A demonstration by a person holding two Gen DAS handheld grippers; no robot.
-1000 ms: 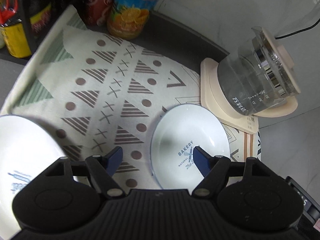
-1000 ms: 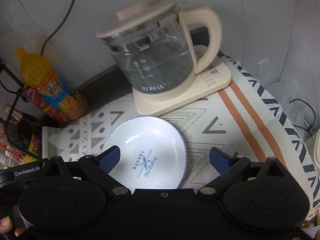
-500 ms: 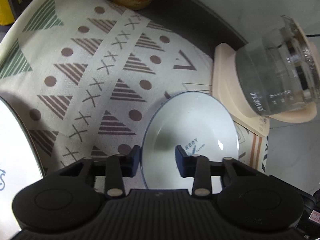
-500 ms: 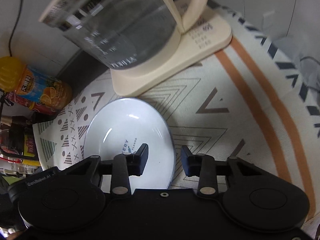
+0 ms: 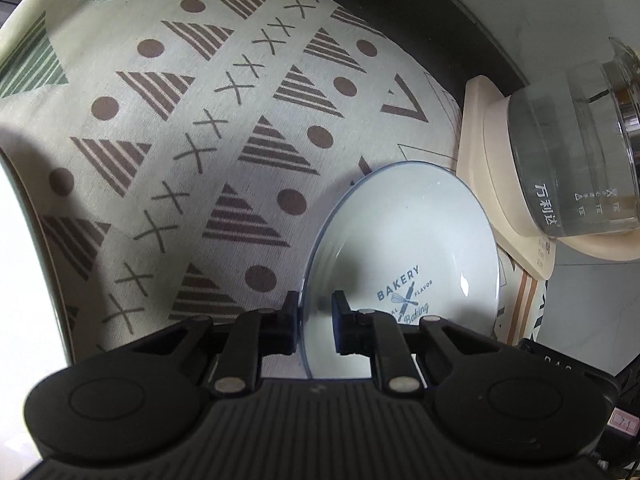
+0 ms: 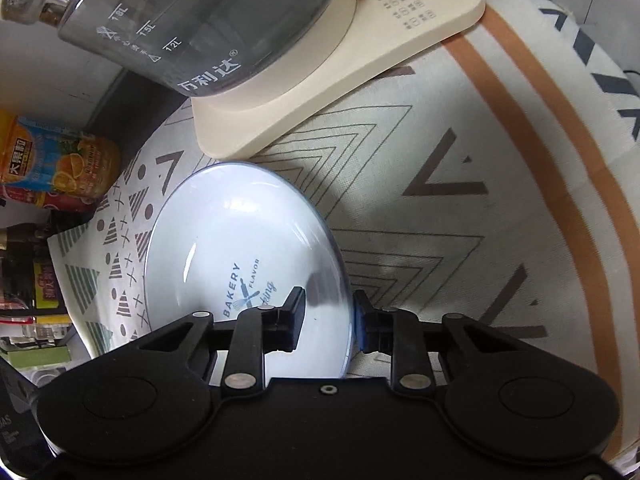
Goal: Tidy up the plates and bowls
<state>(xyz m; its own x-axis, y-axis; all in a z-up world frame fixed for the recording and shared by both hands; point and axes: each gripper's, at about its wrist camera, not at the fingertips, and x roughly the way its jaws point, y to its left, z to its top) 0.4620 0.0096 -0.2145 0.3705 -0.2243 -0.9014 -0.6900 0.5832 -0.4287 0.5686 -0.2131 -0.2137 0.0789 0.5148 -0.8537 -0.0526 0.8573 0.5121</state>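
Observation:
A white plate (image 5: 400, 240) printed "BAKERY" lies on the patterned cloth (image 5: 160, 120). My left gripper (image 5: 316, 320) straddles its left rim, one finger outside on the cloth and one over the plate's inside. Its jaws are closing, with a narrow gap still showing. In the right wrist view the same plate (image 6: 224, 232) has my right gripper (image 6: 329, 320) astride its right rim. Those jaws are closing too, with plate surface still showing between the pads. A second white dish (image 5: 16, 280) fills the left wrist view's left edge.
A glass kettle (image 6: 192, 12) on a cream base (image 6: 360, 60) stands just beyond the plate, also seen as the kettle (image 5: 576, 152) at right. An orange drink bottle (image 6: 56, 160) and other bottles line the back left. The cloth (image 6: 460, 220) runs to the right.
Both grippers have come down onto the plate and their jaws have narrowed from wide apart to a slim gap around its opposite rims. The plate lies where it was.

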